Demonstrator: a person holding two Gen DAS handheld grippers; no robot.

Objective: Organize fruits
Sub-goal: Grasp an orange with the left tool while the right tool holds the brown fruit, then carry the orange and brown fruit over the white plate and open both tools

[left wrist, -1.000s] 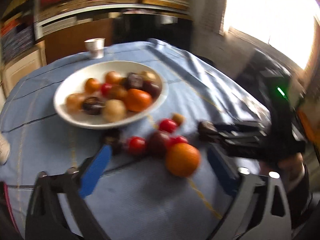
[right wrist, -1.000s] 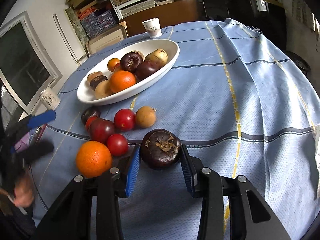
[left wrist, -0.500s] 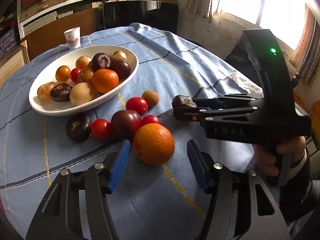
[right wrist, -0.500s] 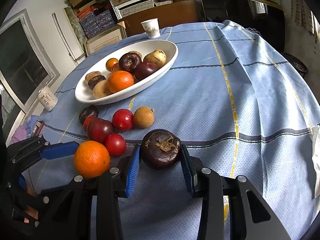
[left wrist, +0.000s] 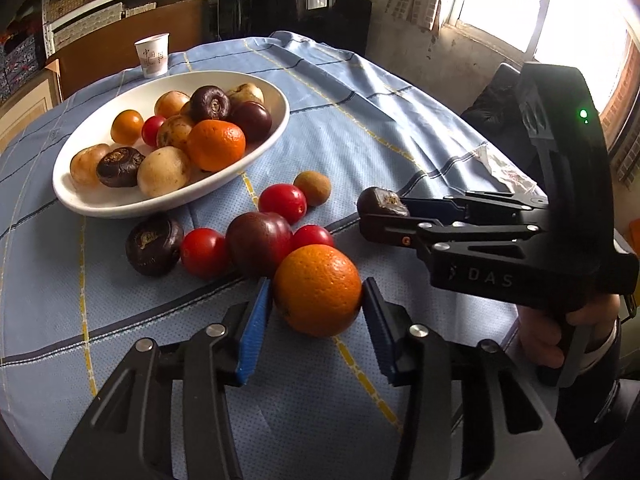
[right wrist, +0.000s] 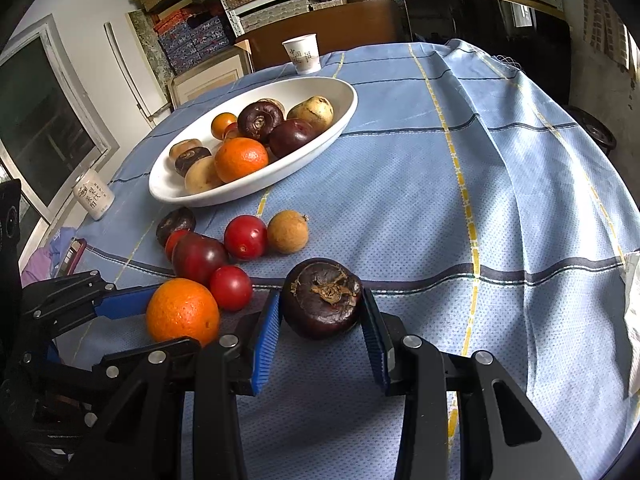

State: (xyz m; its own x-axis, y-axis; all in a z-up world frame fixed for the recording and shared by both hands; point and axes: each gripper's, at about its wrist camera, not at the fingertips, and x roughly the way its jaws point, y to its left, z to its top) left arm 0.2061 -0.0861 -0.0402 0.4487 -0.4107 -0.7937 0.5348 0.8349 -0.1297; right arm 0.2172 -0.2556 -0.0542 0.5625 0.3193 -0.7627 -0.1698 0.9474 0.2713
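Note:
My left gripper (left wrist: 318, 300) has its blue pads against both sides of an orange (left wrist: 318, 290) on the blue tablecloth, and its jaws are closing. My right gripper (right wrist: 322, 308) is shut on a dark purple fruit (right wrist: 322, 298) that rests on the cloth. In the left wrist view the right gripper (left wrist: 384, 210) reaches in from the right with that fruit at its tip. Loose behind the orange lie red tomatoes (left wrist: 282, 202), a dark red plum (left wrist: 258, 242), a dark fruit (left wrist: 154, 244) and a small brown fruit (left wrist: 312, 188). The white oval bowl (left wrist: 100, 202) holds several fruits.
One paper cup (left wrist: 152, 56) stands behind the bowl, and another cup (right wrist: 93, 196) stands at the table's left edge. A hand (left wrist: 560, 332) holds the right gripper's handle at the right. Shelves and a window lie beyond the table.
My left gripper has come forward and down to the orange, and its pads have narrowed from wide apart to the orange's sides. The right gripper and its dark fruit have stayed put.

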